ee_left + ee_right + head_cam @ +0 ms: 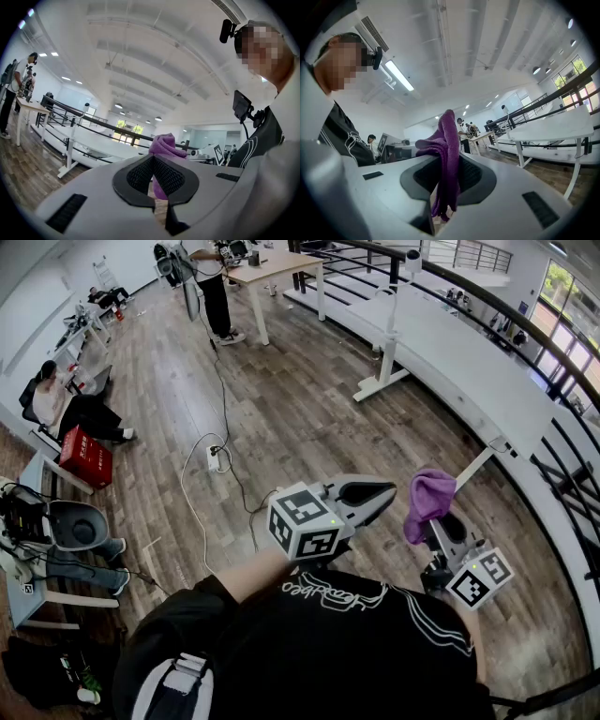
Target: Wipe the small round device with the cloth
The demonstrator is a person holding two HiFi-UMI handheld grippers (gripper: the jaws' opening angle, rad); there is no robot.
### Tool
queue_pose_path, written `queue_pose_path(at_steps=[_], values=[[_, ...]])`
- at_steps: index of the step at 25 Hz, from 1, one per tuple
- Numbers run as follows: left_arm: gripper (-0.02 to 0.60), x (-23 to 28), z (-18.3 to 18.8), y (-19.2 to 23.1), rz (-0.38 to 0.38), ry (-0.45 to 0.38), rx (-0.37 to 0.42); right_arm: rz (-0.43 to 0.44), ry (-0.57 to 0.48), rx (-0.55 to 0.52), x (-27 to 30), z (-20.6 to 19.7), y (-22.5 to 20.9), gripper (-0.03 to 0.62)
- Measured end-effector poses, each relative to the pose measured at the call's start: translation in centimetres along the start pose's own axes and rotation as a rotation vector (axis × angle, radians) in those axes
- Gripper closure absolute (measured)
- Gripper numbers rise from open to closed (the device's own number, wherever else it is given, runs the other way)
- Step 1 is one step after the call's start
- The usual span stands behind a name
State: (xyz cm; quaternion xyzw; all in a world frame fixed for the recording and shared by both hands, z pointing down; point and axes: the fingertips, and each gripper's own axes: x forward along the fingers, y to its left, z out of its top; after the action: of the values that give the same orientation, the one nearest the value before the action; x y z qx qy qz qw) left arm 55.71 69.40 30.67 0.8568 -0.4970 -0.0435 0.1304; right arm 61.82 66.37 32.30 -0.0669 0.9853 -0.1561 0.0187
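head view: the person stands on a wooden floor (281,399) with both tools held level out in front, well apart from the long white counter (469,371). the right gripper (441,523) carries the purple cloth (429,495), which is bunched so that a wad stands up out of the fingers and a tail hangs down. that hold leaves soft fabric proud of the tips, likely so it can serve as the wiping face. the left gripper (386,493) sits just beside it, fingers together on nothing, probably left free to steady whatever gets wiped. i cannot pick out the small round device with certainty. a small white rounded object (412,259) stands at the far end of the counter and may be it, well apart from both grippers, so by my judgement the wiping has not begun. left gripper view: the two dark ribbed fingers meet in a closed point with nothing pinched between them, and the cloth shows just beyond the tips, near but not touching as far as i can tell. right gripper view: the fingers are clamped on the cloth partway along its folds — the top rises above them and loose ends dangle below, a firm hold that should keep it from slipping during a rub.
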Motion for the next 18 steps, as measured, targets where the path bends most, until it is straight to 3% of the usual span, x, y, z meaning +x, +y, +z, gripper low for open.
queue_pose_path(at_steps=[10, 18], values=[[0.574, 0.6, -0.1, -3.7, -0.034, 0.008, 0.026, -0.027, -0.04, -0.009, -3.7, 0.7, 1.2, 0.522], [0.574, 1.0, -0.3, -2.4, -0.045, 0.016, 0.001, -0.023, -0.031, 0.011, -2.7, 0.3, 0.4, 0.522]])
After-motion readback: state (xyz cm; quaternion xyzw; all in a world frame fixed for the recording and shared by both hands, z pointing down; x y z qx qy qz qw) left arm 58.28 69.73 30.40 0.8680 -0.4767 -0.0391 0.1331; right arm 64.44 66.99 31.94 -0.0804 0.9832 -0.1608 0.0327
